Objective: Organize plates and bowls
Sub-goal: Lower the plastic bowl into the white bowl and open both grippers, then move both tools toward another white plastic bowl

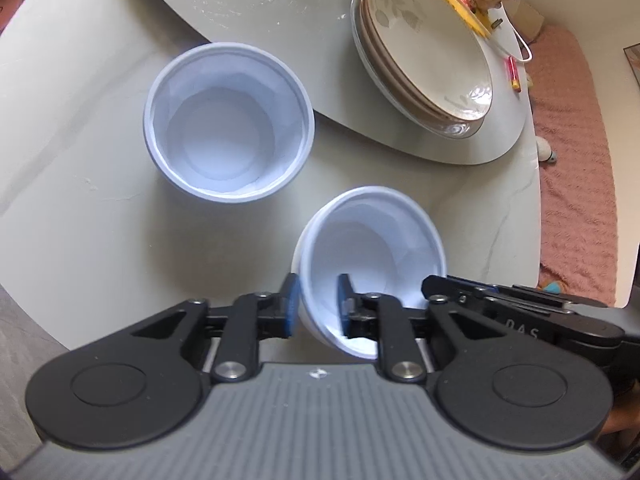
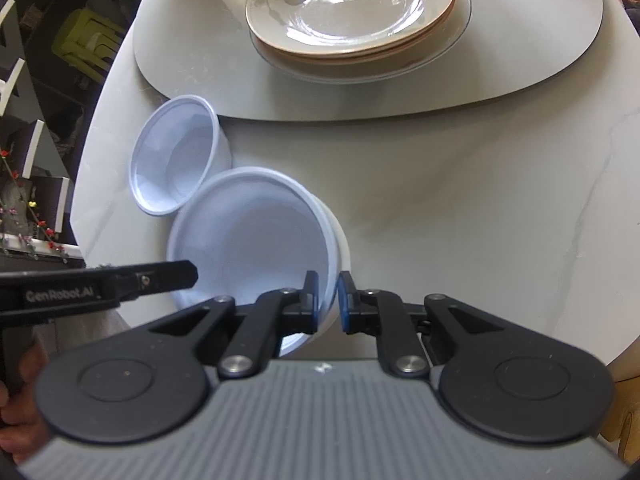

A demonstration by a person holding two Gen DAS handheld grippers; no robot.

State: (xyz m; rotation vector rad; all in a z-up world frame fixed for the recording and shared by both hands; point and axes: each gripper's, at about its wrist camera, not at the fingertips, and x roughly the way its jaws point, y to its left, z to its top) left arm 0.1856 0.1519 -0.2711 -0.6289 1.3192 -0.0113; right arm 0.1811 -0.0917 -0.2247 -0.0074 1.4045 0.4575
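A white bowl (image 1: pixel 380 240) is tilted just above the pale table (image 1: pixel 80 200), and both grippers are at its rim. My left gripper (image 1: pixel 317 286) straddles the near wall, one pad outside and one inside with a gap, so it is open. In the right wrist view the same bowl (image 2: pixel 256 248) has its right wall pinched by my right gripper (image 2: pixel 327 282), which is shut on it. The left gripper's finger (image 2: pixel 176 274) reaches in over the bowl's left rim. A second white bowl (image 1: pixel 228 120) (image 2: pixel 180 160) stands empty on the table just beyond. A stack of beige leaf-patterned plates (image 1: pixel 424 52) (image 2: pixel 352 12) lies further back.
The plates rest on a raised grey turntable (image 1: pixel 280 20) (image 2: pixel 520 60) that covers the table's far part. A red and yellow pen (image 1: pixel 513 74) lies near its edge. A pink cloth (image 1: pixel 572 160) is past the table's right edge. A hand (image 2: pixel 16 420) holds the left gripper.
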